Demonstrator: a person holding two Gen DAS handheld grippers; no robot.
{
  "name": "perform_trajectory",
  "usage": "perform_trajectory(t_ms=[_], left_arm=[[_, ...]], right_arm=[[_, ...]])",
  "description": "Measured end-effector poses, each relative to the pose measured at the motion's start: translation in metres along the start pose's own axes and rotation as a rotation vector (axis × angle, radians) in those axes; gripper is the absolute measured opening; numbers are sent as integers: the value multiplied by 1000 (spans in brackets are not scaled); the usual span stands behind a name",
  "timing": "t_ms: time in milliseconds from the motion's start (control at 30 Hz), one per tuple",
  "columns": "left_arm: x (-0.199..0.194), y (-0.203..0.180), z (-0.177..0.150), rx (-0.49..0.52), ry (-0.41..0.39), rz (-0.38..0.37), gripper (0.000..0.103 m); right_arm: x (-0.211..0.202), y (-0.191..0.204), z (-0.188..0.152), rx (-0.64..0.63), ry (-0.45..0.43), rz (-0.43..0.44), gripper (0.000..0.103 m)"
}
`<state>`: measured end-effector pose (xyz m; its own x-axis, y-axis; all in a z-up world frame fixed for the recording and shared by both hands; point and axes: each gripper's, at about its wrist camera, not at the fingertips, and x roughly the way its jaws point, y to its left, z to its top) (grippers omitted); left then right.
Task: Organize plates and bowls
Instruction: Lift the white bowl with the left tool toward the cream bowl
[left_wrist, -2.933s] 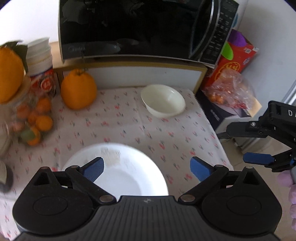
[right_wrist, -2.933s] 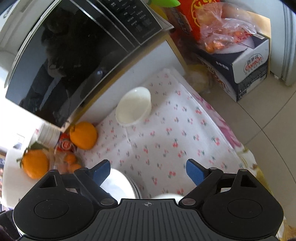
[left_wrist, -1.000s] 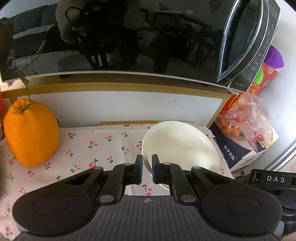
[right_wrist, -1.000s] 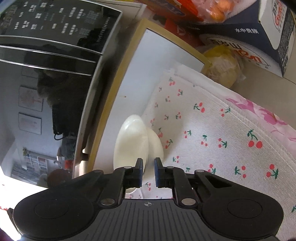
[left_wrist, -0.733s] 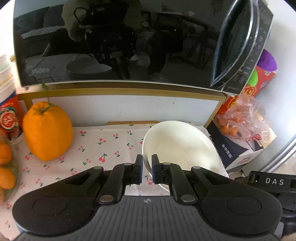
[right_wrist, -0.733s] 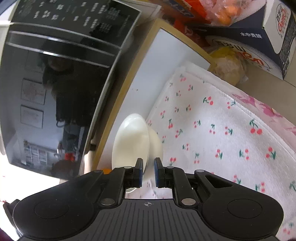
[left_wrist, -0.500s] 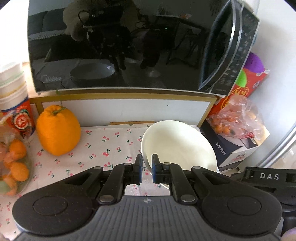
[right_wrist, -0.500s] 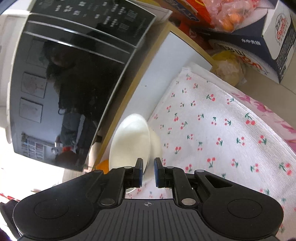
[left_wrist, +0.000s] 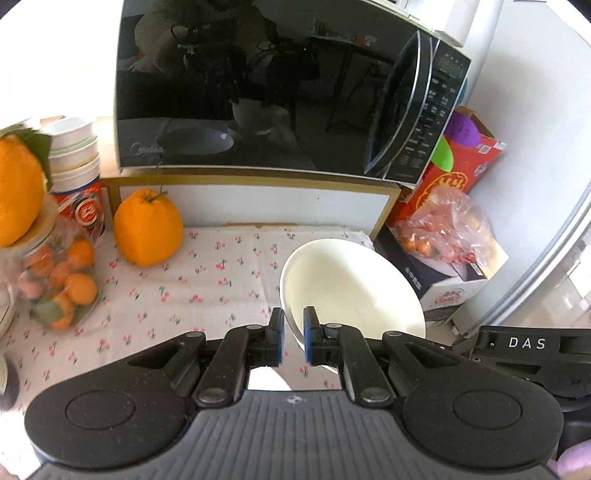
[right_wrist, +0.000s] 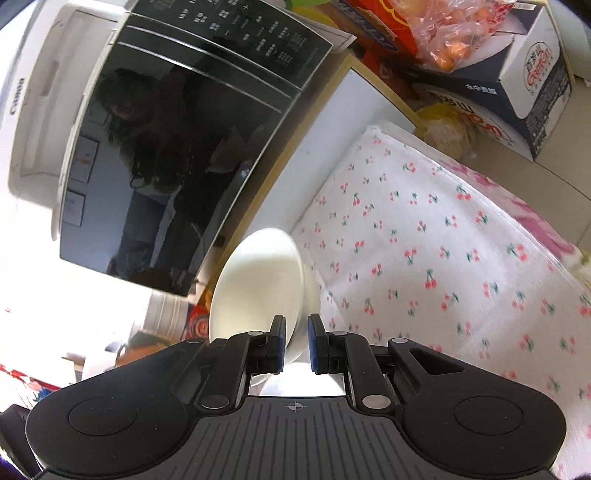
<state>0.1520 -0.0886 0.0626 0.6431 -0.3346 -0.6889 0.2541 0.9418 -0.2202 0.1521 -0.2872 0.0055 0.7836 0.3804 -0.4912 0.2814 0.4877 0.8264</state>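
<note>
A white bowl (left_wrist: 351, 291) is held by both grippers above the cherry-print tablecloth (left_wrist: 207, 273). My left gripper (left_wrist: 293, 341) is shut on the bowl's near rim. My right gripper (right_wrist: 294, 343) is shut on the bowl's rim too; the bowl (right_wrist: 255, 291) shows there tilted on edge. The right gripper's body (left_wrist: 532, 354) shows at the lower right of the left wrist view. The plate seen earlier is out of view.
A black microwave (left_wrist: 280, 88) stands on a shelf behind the cloth. A large orange (left_wrist: 147, 232), a jar of small oranges (left_wrist: 55, 280) and stacked cups (left_wrist: 77, 162) are at the left. Boxes and a bag of fruit (left_wrist: 443, 229) are at the right.
Both grippers, open 2.9 s ago, are shut on the bowl's rim. Over the last second they have lifted it and drawn it back from the microwave.
</note>
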Motion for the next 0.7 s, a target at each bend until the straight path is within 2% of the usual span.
perform_trajectory(t_ms=[300, 467, 700], left_arm=[[-31, 4, -32, -28, 22, 8, 10], [-43, 14, -54, -90, 49, -12, 11], [-50, 22, -79, -102, 53, -34, 12]], right_arm=[[-34, 4, -37, -32, 25, -27, 13], [-45, 1, -55, -47, 46, -38, 13], [-52, -4, -74, -71, 74, -48, 13]])
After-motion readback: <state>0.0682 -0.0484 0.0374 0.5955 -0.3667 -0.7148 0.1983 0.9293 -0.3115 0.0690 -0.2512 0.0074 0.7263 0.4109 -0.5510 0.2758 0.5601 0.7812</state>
